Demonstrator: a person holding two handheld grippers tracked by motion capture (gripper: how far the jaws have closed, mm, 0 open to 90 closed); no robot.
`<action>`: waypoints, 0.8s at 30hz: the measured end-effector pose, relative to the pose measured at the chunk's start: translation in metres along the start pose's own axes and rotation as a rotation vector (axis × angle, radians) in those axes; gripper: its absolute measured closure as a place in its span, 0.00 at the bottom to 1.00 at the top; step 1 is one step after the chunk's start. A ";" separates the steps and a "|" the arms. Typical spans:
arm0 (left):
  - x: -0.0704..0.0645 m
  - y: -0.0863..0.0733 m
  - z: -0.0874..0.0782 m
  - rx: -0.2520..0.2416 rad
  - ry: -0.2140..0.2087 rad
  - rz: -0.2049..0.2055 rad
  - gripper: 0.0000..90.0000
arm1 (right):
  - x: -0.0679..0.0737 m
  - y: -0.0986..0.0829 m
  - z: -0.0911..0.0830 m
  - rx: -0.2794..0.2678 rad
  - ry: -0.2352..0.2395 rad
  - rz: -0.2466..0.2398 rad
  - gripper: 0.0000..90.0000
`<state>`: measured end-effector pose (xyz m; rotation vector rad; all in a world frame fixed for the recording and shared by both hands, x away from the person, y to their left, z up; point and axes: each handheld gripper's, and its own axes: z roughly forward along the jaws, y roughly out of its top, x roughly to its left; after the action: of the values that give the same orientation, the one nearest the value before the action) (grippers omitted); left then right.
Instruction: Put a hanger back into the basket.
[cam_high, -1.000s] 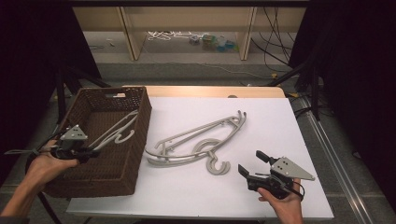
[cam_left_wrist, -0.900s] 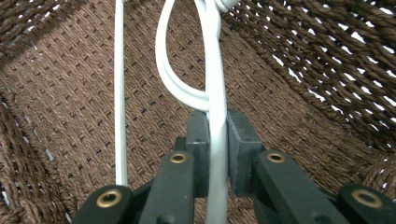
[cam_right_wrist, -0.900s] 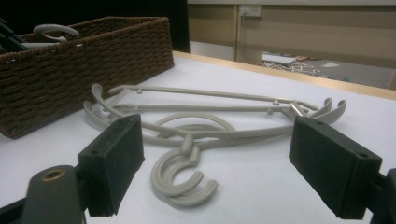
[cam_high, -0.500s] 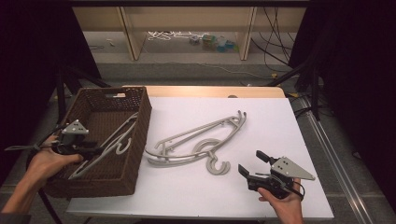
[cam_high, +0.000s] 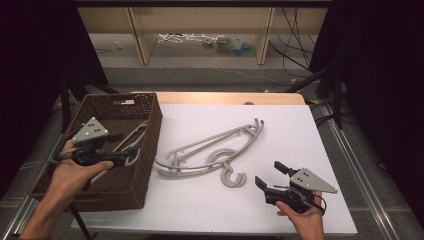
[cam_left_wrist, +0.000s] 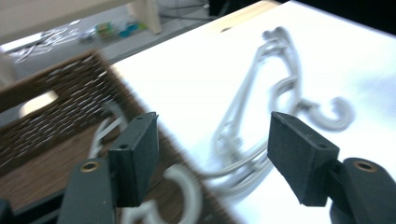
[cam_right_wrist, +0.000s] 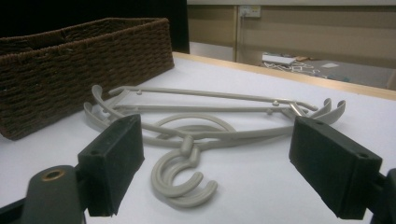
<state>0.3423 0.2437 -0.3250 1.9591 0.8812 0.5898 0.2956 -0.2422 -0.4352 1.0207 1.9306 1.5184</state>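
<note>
High view, left gripper: left gripper (cam_high: 131, 156) hangs over the wicker basket (cam_high: 150, 107) at the table's left edge, jaws spread, holding nothing.
High view, binned hanger: one grey hanger (cam_high: 134, 136) already lies inside the basket, slanted against its right wall.
High view, hangers to move: stacked hangers (cam_high: 210, 149) lie flat mid-table, just right of the basket, hooks curling toward the near edge.
High view, right gripper: right gripper (cam_high: 270, 175) rests low near the table's near right corner, jaws spread, empty, aimed at the hooks.
Left gripper view, state: wide gap between the black jaws; below them the basket's rim and the binned hanger's hook (cam_left_wrist: 186, 183), blurred. The stack on the table (cam_left_wrist: 261, 121) lies beyond.
Left gripper view, advice: lift clear of the rim before crossing over, so the jaws don't snag the wicker.
Right gripper view, state: jaws wide apart, nothing between them.
Right gripper view, target: the hooks (cam_right_wrist: 183, 181) sit just ahead, centred in the gap.
Right gripper view, advice: likely best to close on the neck above the hooks or on one thin arm, taking the top hanger alone; the pieces look interlocked, so lift slowly and keep it level.
</note>
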 end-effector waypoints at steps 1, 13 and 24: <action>-0.006 0.003 0.003 -0.001 -0.014 0.010 0.36 | 0.000 0.000 0.000 -0.001 -0.001 -0.001 0.21; -0.059 0.015 0.038 -0.111 -0.119 -0.005 0.28 | 0.000 0.000 -0.002 -0.002 -0.002 -0.003 0.20; -0.082 0.014 0.068 -0.109 -0.172 -0.027 0.24 | -0.001 0.000 -0.002 -0.007 -0.004 -0.002 0.20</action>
<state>0.3419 0.1394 -0.3520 1.8657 0.7519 0.4373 0.2947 -0.2442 -0.4347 1.0176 1.9217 1.5202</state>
